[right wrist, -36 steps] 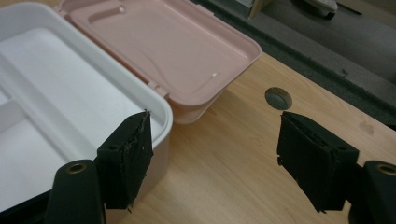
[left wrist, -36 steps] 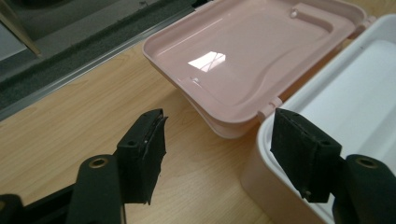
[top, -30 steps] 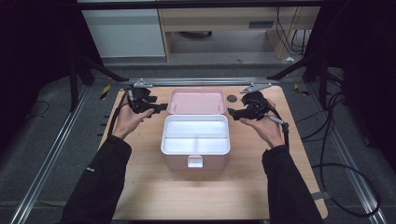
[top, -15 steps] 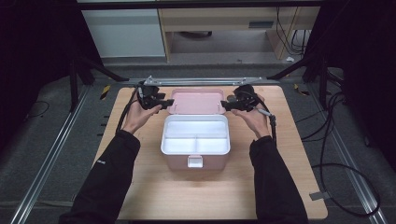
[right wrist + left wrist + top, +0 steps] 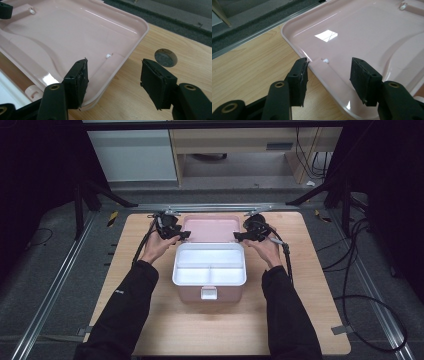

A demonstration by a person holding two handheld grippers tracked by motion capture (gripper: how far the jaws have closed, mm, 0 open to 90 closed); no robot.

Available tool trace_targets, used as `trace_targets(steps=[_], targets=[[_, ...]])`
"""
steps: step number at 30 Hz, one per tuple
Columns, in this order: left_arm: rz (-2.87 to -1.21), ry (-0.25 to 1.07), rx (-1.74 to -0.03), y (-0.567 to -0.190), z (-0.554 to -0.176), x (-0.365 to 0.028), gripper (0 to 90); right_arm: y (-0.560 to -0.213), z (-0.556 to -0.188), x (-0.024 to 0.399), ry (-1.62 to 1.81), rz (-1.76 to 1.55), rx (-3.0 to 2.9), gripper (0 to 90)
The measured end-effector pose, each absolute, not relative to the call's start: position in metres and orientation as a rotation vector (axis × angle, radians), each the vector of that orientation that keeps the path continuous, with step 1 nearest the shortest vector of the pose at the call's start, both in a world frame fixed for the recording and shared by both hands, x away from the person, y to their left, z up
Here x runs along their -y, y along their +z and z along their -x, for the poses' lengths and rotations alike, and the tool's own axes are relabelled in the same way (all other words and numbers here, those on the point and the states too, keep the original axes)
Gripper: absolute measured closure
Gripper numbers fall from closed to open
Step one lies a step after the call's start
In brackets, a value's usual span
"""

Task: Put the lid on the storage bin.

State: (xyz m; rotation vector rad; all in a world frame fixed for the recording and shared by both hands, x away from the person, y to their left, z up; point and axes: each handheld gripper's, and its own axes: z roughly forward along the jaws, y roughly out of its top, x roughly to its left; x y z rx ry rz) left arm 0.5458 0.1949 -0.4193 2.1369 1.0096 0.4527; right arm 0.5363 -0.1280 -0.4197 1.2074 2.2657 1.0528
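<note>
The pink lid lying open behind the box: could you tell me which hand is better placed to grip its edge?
Neither clearly. The left tool and the right tool each straddle a side rim of the pink lid, jaws open and just closing. Lifting with both looks sensible.

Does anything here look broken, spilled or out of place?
Nothing looks spilled or broken. The pink box sits square on the table, its lid folded flat behind it. The one blemish: the left gripper has a frayed pad, and the right gripper too.
</note>
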Motion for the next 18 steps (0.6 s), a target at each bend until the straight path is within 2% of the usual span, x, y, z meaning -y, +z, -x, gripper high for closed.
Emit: trace_targets(steps=[5,8,18], targets=[[-2.142,0.424,-1.025,-0.424,-0.549,-0.197,46.6,-0.427,-0.541,0.124,1.057,-1.218,-2.281,40.3],[-2.14,0.396,-1.023,-0.428,-0.551,-0.196,41.7,-0.43,-0.542,0.122,1.068,-1.222,-2.291,39.9],[-2.108,0.351,-1.028,-0.432,-0.553,-0.197,36.8,-0.435,-0.547,0.12,1.113,-1.255,-2.306,39.7]])
